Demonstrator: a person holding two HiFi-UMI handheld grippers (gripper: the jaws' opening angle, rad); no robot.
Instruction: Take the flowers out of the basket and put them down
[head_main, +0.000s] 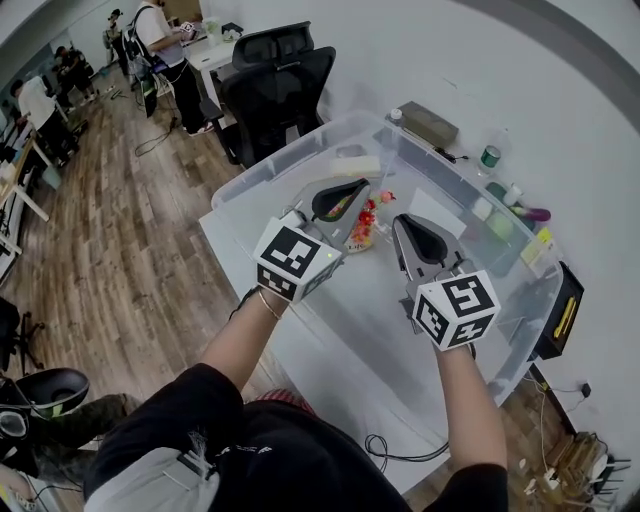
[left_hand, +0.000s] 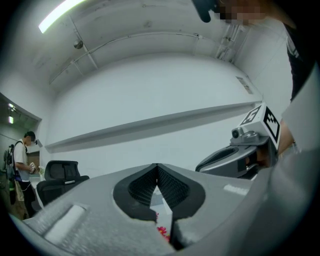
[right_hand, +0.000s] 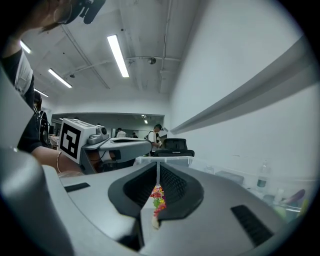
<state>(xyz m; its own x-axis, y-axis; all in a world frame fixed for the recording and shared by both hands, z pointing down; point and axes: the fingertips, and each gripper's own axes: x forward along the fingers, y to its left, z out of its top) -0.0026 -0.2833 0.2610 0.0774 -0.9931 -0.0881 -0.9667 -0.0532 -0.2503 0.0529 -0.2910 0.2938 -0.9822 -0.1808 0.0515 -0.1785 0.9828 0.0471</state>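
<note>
The left gripper (head_main: 362, 192) had its fingers (left_hand: 175, 187) closed together at the tips, clamped on nothing, and the right gripper (head_main: 402, 225) had its fingers (right_hand: 176, 186) shut the same way, also empty. Both were held level, side by side, over a large clear plastic storage bin (head_main: 240, 190) on the white table (head_main: 290, 340). A small bunch of red, pink and yellow flowers (head_main: 366, 218) stood inside the bin just beyond and between the two sets of fingertips, showing through the slit below each pair. Its pale base was too small to make out. Small green, purple and yellow items lay at the bin's far right end.
</note>
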